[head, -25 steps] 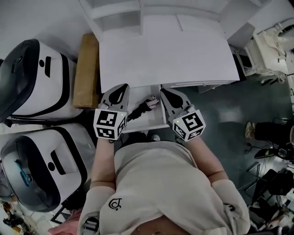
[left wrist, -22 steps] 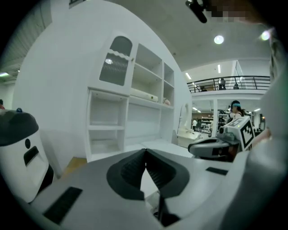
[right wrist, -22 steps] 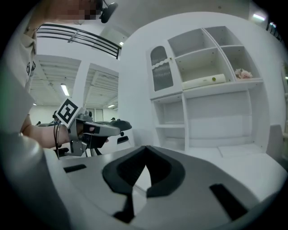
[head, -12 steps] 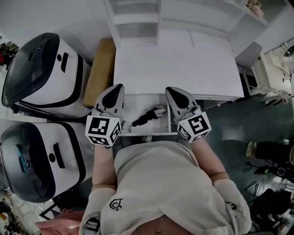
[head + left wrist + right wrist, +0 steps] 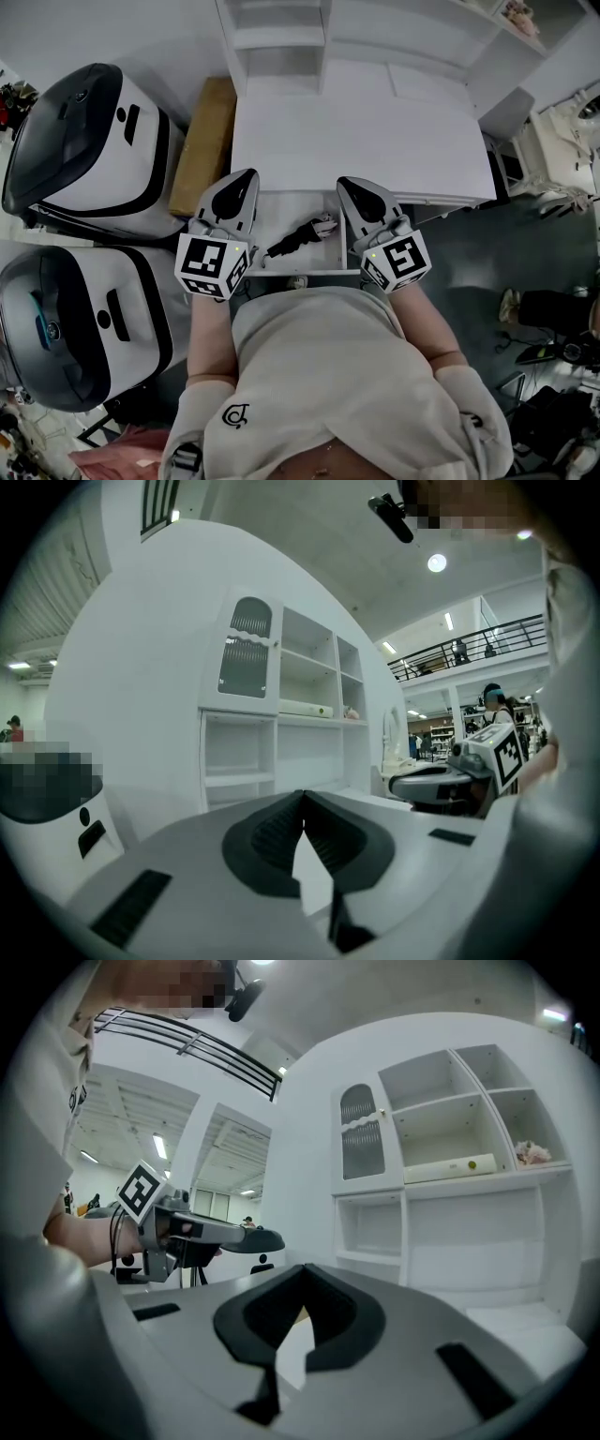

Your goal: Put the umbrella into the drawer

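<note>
So the umbrella (image 5: 302,234) is already lying in the open drawer (image 5: 281,208) under the white surface (image 5: 366,131), dark end toward the left gripper (image 5: 242,183). That one and the right gripper (image 5: 352,187) are both pinched together with nothing in them, parked either side of the drawer. I'd guess that's because the drop-off is done. Only the head view catches the umbrella. The gripper views point level at the shelves (image 5: 281,733) and miss the drawer.

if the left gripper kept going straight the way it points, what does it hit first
Probably the white shelf unit behind the white desktop; nothing shows between it and the left gripper, though depth is unclear.
</note>
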A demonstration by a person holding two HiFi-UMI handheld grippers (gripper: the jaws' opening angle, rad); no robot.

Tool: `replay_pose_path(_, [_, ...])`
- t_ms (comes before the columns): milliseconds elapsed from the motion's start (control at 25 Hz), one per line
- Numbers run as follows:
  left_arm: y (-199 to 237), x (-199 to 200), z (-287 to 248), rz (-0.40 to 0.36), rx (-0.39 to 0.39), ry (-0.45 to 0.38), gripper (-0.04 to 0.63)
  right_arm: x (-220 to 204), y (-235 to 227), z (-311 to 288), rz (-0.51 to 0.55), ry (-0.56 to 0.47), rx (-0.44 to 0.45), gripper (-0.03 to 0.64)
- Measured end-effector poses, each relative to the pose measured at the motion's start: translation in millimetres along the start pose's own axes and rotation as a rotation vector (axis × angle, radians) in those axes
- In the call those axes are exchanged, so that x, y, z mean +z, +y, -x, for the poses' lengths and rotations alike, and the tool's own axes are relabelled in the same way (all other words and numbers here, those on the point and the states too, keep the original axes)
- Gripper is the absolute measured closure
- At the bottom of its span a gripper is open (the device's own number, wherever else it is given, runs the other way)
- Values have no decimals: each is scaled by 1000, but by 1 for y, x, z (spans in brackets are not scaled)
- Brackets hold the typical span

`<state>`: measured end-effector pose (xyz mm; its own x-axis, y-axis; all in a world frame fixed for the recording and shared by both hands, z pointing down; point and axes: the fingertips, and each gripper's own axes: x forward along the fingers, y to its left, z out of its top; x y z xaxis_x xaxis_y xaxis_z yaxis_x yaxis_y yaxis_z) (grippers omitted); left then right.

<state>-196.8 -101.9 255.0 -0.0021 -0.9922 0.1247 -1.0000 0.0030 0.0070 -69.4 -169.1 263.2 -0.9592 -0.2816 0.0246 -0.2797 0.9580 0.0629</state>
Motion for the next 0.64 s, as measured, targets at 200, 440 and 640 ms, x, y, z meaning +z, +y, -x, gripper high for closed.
replay_pose_path(200, [-4,1,-1,-7,-4,1,583,0,-3,4,-8,6,-18,612])
replay_pose_path(440, [-5,1,-3,-9,-2,14,583,1,-6,5,-24,5,-33,612])
replay_pose_path(640, [-5,0,1,-23,-5,18,583,2,-5,4,-43,4,-42,612])
